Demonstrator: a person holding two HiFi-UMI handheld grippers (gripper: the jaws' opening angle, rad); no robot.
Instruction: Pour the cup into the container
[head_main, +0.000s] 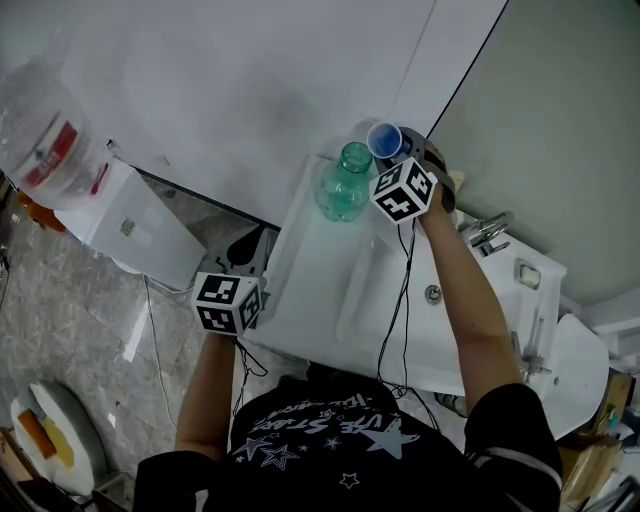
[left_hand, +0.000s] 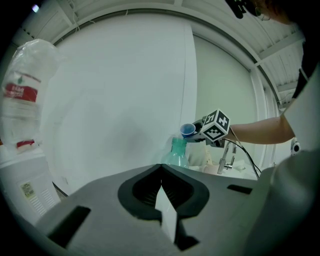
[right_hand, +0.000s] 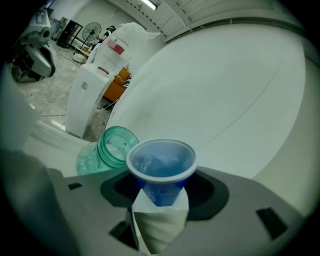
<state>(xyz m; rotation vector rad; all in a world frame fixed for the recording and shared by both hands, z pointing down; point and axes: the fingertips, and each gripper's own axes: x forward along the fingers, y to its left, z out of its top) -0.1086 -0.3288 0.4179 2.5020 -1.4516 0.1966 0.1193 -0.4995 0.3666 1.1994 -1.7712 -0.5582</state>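
Note:
A small blue cup (head_main: 385, 139) with a white rim is held up near the wall, with my right gripper (head_main: 395, 150) shut on its lower body. In the right gripper view the cup (right_hand: 161, 167) sits between the white pads (right_hand: 159, 222), its mouth open to the camera. A clear green bottle-shaped container (head_main: 344, 185) stands on the white counter (head_main: 320, 290), its open mouth (right_hand: 117, 145) just left of the cup and slightly below it. My left gripper (head_main: 258, 252) hangs off the counter's left edge, jaws together and holding nothing.
A chrome faucet (head_main: 488, 232) stands right of my right arm at the sink. A white water dispenser (head_main: 140, 225) with a large bottle (head_main: 45, 145) on top is on the floor to the left. The wall rises right behind the container.

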